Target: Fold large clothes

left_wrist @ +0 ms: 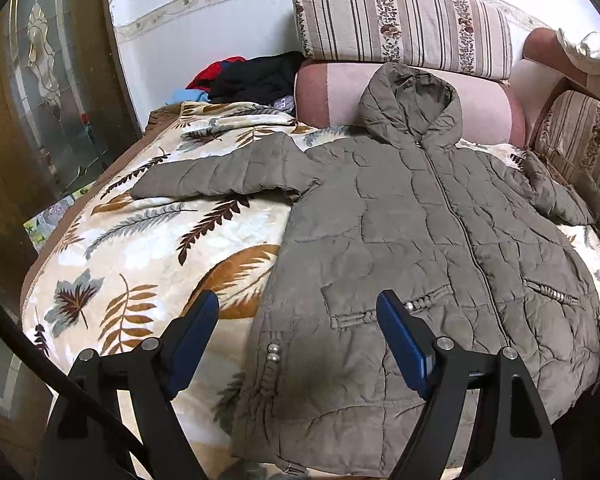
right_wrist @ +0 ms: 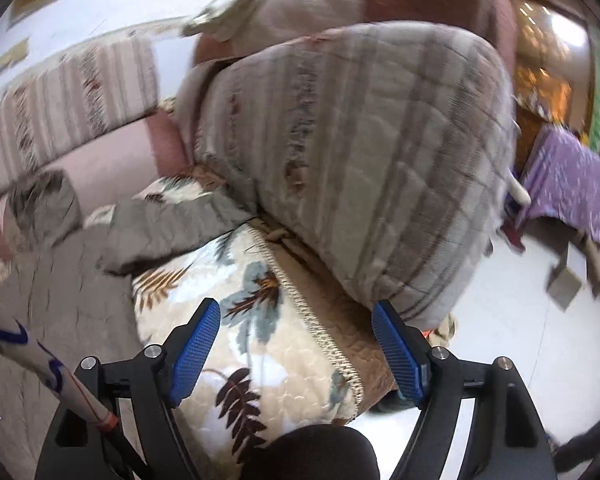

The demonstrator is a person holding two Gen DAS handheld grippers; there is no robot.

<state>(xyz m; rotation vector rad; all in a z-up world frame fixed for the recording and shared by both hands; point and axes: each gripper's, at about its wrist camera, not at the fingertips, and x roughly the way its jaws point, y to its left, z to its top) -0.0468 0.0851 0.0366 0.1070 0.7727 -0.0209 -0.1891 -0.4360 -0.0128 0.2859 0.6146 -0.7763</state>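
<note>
A grey-brown quilted hooded jacket [left_wrist: 432, 240] lies spread flat, front up and zipped, on a leaf-patterned blanket [left_wrist: 148, 240]. Its hood rests against a pink cushion and one sleeve [left_wrist: 220, 176] stretches out to the left. My left gripper [left_wrist: 298, 320] hovers open above the jacket's lower hem, nothing between its blue pads. In the blurred right wrist view my right gripper [right_wrist: 296, 336] hangs open over the blanket's [right_wrist: 236, 320] right edge, holding nothing. The jacket's other sleeve [right_wrist: 172, 228] lies ahead on the left, the jacket body [right_wrist: 60, 300] further left.
Striped cushions [left_wrist: 404, 24] and a pink bolster [left_wrist: 488, 108] line the back; a big striped cushion [right_wrist: 360, 168] stands on the right. Dark and red clothes [left_wrist: 252, 76] are piled at the back left. A glass door [left_wrist: 52, 92] is left; tiled floor [right_wrist: 512, 312] and purple-covered furniture [right_wrist: 572, 184] right.
</note>
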